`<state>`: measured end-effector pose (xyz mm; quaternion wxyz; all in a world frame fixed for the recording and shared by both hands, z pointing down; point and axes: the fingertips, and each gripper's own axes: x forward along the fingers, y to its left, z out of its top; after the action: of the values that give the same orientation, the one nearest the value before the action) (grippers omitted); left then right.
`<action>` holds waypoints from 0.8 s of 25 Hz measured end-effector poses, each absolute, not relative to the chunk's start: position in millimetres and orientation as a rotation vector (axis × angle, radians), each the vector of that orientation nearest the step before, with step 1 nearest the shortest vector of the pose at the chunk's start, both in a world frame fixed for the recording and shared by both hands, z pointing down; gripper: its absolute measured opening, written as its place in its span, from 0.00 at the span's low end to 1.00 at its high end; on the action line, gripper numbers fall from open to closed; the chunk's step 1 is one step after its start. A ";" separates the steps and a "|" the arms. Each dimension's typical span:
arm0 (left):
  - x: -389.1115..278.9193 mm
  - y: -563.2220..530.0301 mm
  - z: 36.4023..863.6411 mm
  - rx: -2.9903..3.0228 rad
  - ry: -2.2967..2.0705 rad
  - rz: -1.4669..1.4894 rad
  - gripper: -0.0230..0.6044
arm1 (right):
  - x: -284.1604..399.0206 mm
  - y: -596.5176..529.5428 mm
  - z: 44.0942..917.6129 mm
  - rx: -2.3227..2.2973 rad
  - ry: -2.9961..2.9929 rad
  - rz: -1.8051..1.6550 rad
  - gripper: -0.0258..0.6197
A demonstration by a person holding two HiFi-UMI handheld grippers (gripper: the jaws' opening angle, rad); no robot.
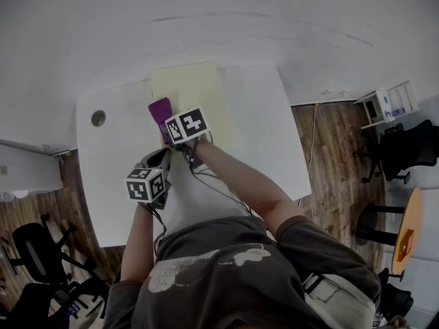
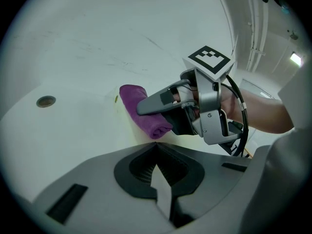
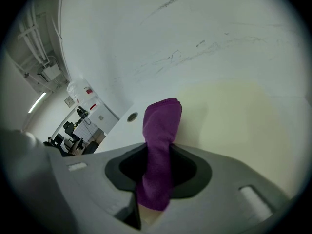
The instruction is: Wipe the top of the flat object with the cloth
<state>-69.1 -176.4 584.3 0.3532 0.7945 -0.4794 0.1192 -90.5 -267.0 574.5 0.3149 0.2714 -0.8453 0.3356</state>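
Observation:
A pale yellow flat board [image 1: 199,94] lies on the white table [image 1: 267,142] at its far middle. A folded purple cloth [image 1: 160,110] rests at the board's left edge. My right gripper [image 1: 167,130] is shut on the cloth. In the right gripper view the cloth [image 3: 161,150] sticks up out of the right gripper [image 3: 146,208], with the board [image 3: 234,116] beyond it. My left gripper [image 1: 164,157] hovers over the bare table nearer to me, shut and empty. The left gripper view shows the cloth [image 2: 139,108] under the right gripper's fingers [image 2: 156,101], ahead of the left gripper [image 2: 161,191].
A round cable hole [image 1: 99,118] sits in the table's far left corner. Black office chairs [image 1: 41,252] stand on the wood floor at the left. At the right are another chair [image 1: 411,149], a white shelf unit [image 1: 387,105] and an orange round table [image 1: 411,232].

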 end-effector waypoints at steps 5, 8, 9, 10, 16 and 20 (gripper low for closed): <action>-70.0 -175.8 584.2 2.054 -1.243 0.303 0.03 | -85.8 -268.8 575.8 0.717 -2.222 0.859 0.22; -70.2 -175.2 584.4 2.053 -1.244 0.299 0.03 | -75.2 -272.3 576.5 0.733 -2.212 0.846 0.22; -70.2 -175.5 584.8 2.054 -1.245 0.298 0.03 | -70.2 -274.1 577.4 0.742 -2.208 0.849 0.22; -70.4 -175.8 585.0 2.054 -1.246 0.297 0.03 | -64.7 -276.0 578.3 0.752 -2.204 0.851 0.22; -70.3 -175.5 584.4 2.052 -1.250 0.293 0.03 | -24.2 -287.6 580.4 0.832 -2.182 0.863 0.22; -70.2 -175.3 583.9 2.052 -1.253 0.297 0.03 | 4.9 -294.6 580.9 0.891 -2.160 0.879 0.22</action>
<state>-70.2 -175.3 583.9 0.3518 0.7929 -0.4841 0.1146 4.9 -294.6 580.9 0.3171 0.3387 -0.8205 0.3340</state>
